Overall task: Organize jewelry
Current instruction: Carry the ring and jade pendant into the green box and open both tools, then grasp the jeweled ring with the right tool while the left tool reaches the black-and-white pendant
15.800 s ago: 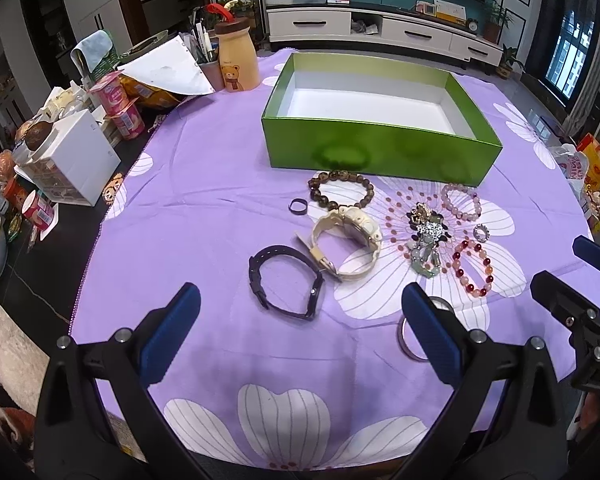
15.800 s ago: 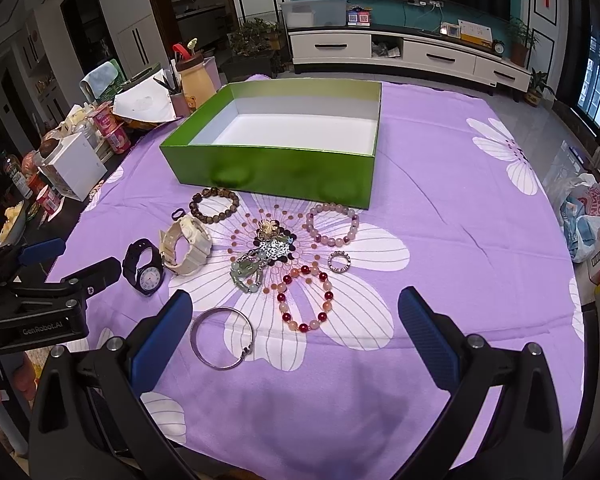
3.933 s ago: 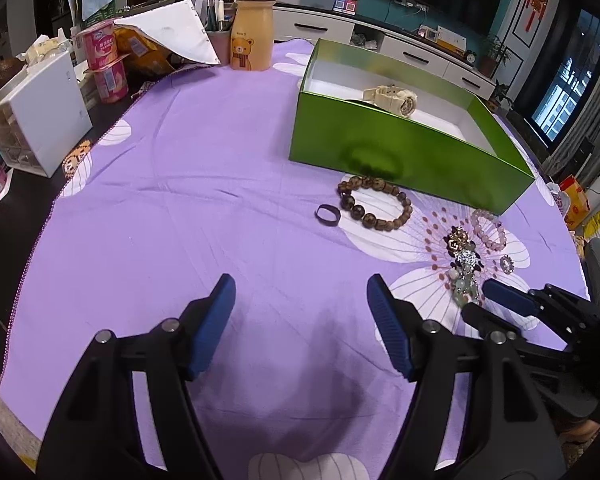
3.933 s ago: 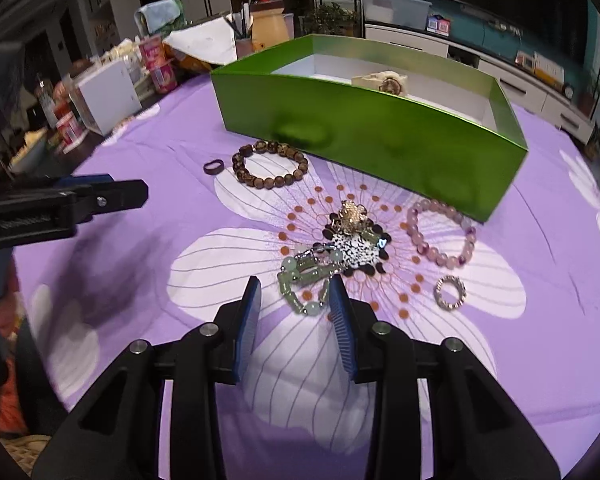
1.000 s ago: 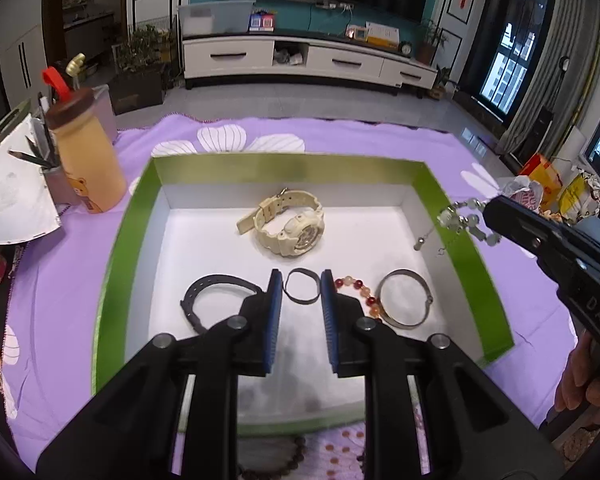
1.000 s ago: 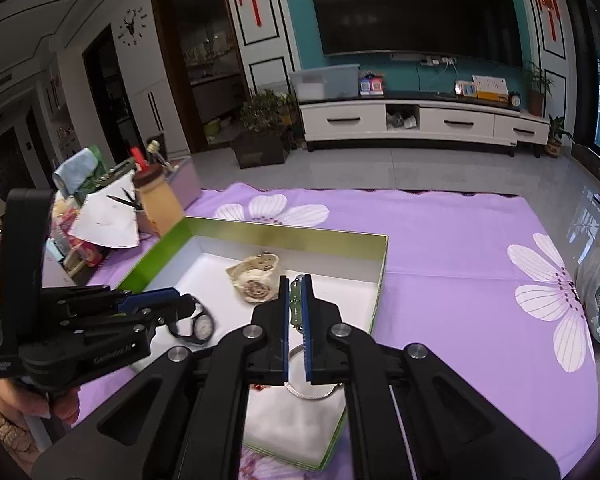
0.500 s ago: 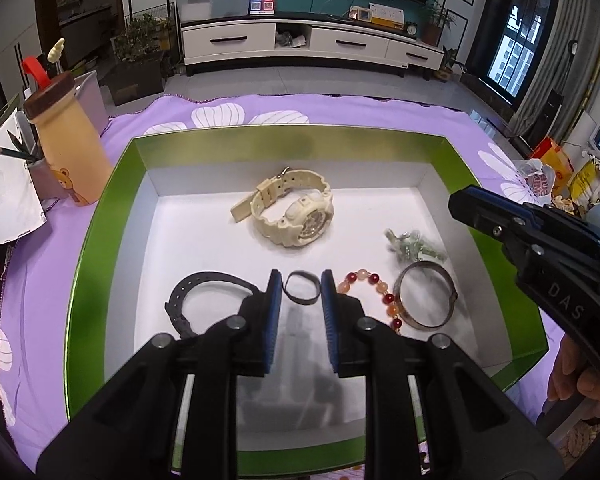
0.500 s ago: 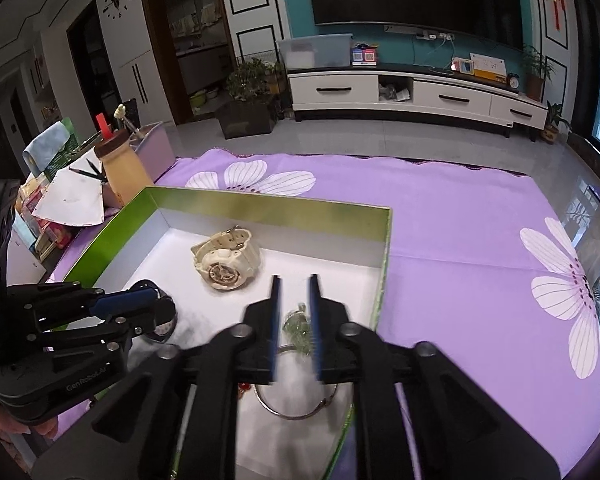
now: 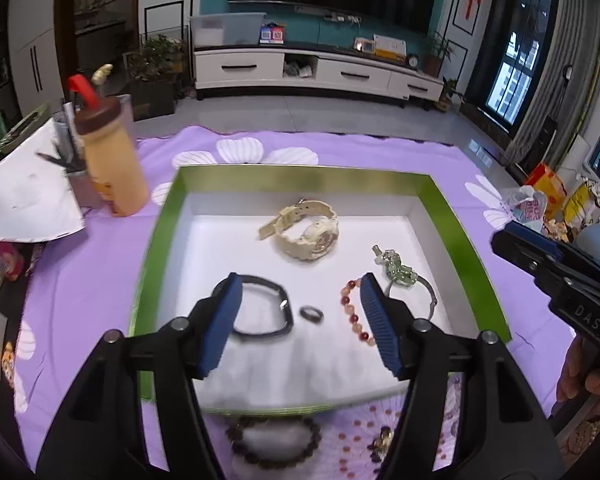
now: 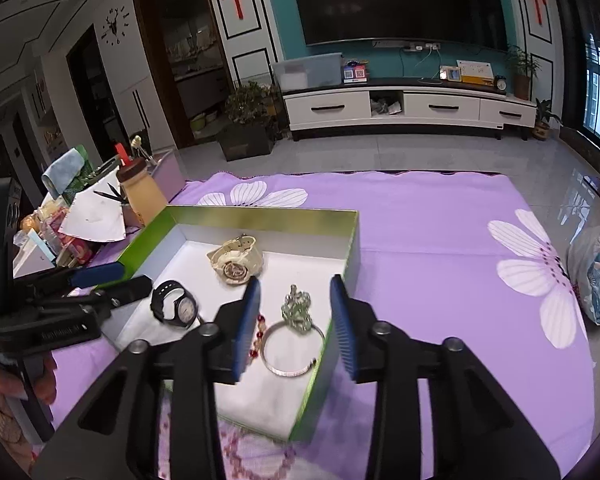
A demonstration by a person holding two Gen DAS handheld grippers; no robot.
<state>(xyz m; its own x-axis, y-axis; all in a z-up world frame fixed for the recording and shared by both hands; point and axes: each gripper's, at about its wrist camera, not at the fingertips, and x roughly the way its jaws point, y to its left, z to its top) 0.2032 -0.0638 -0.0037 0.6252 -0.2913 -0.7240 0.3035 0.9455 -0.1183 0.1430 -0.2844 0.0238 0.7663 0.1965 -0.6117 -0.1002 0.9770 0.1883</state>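
My left claw (image 9: 300, 320) hovers over the near part of the green box (image 9: 458, 240); its jaws have just been opening and now stand spread, with nothing pinched. The small dark ring (image 9: 311, 313) lies free on the white floor of the box between the two blue pads (image 9: 222, 320), touching neither. My right claw (image 10: 294, 320) is over the right near corner of the same box; its jaws have just been opening too, and stand parted and empty. The green bead charm (image 10: 297, 307) lies on the box floor between them, resting against the far edge of the silver bangle (image 10: 292, 350).

Nearest to me, outside the box, a brown bead bracelet (image 9: 274, 442) lies on the purple flowered cloth (image 10: 440, 248) that covers the worktop, just beside the near wall of the box. To its right some further small pieces lie on the cloth, too blurred to identify.

Inside the box, from near to far:
- black watch (image 10: 174, 307), left side, beside the ring
- red bead bracelet (image 9: 354, 314), just left of the bangle
- cream watch (image 9: 306, 229), towards the far wall, apart from the rest

Beyond the box on the left stands a tan bottle with a brown cap (image 9: 110, 160), next to a white paper sheet (image 9: 28, 196)
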